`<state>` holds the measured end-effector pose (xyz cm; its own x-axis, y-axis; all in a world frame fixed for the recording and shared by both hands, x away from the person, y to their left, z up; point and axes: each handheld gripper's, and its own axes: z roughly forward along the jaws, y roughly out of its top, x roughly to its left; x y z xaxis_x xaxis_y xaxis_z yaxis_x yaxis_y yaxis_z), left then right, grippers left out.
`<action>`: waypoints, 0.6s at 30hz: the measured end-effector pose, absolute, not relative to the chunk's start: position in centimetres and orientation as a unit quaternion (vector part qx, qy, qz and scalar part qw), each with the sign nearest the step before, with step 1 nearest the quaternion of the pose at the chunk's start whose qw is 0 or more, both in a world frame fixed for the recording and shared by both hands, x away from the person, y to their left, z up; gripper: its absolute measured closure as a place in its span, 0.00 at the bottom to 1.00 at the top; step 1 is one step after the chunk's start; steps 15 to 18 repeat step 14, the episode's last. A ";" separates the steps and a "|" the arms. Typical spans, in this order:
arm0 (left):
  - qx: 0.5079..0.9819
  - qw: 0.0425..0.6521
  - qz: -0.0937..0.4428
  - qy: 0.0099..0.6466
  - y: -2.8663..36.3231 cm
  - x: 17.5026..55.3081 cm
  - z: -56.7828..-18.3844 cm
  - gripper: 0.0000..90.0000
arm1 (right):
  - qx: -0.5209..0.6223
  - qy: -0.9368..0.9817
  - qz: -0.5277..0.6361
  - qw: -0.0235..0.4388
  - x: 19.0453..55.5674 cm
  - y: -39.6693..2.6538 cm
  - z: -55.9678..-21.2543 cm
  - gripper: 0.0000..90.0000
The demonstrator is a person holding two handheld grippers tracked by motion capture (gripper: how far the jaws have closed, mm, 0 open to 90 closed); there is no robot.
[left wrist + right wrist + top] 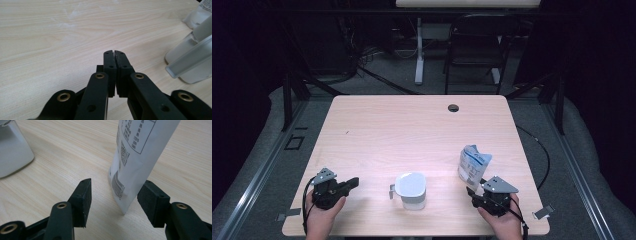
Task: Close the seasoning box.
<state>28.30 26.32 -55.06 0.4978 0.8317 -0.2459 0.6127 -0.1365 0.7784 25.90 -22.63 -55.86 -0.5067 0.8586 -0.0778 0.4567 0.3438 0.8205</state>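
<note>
Nearest to us in the high view, at the table's near edge, we see the left gripper [353,182] in the person's left hand [319,216], lying low over the wood with its fingers drawn together and nothing between them; in the left gripper view [114,53] the two pads meet with only a hairline seam, resting just above the bare table [50,37]. Moving right, we come to a white lidded container [411,190] standing upright near the middle of the table's front, well apart from both grippers; its clear side tab [190,61] shows at the edge of the left gripper view. Farther right, a white and blue pouch [473,164] stands upright on the table. Just behind it we find the right gripper [476,192], held in the right hand [502,220]. In the right gripper view [115,195] its fingers stand wide apart on either side of the pouch's [136,162] lower corner, the right pad just beside the pouch, the left pad clear of it.
</note>
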 end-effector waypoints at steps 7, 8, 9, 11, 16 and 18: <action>0.744 0.429 0.135 0.494 26.6 28.6 -55.8 0.86 | 0.423 0.777 0.388 0.259 26.0 -22.6 -56.0 0.50; 0.744 0.427 0.136 0.496 26.6 28.6 -55.8 0.83 | 0.423 0.777 0.388 0.259 26.0 -22.6 -56.0 0.50; 0.743 0.426 0.137 0.497 26.7 28.6 -55.8 0.80 | 0.423 0.777 0.388 0.259 26.0 -22.6 -56.0 0.50; 0.741 0.426 0.141 0.500 26.7 28.6 -55.9 0.76 | 0.422 0.778 0.387 0.259 26.0 -22.7 -56.0 0.50; 0.738 0.426 0.145 0.503 26.8 28.6 -55.9 0.71 | 0.422 0.779 0.385 0.259 26.0 -22.7 -56.1 0.50; 0.738 0.426 0.145 0.503 26.8 28.6 -55.9 0.71 | 0.422 0.779 0.385 0.259 26.0 -22.7 -56.1 0.50</action>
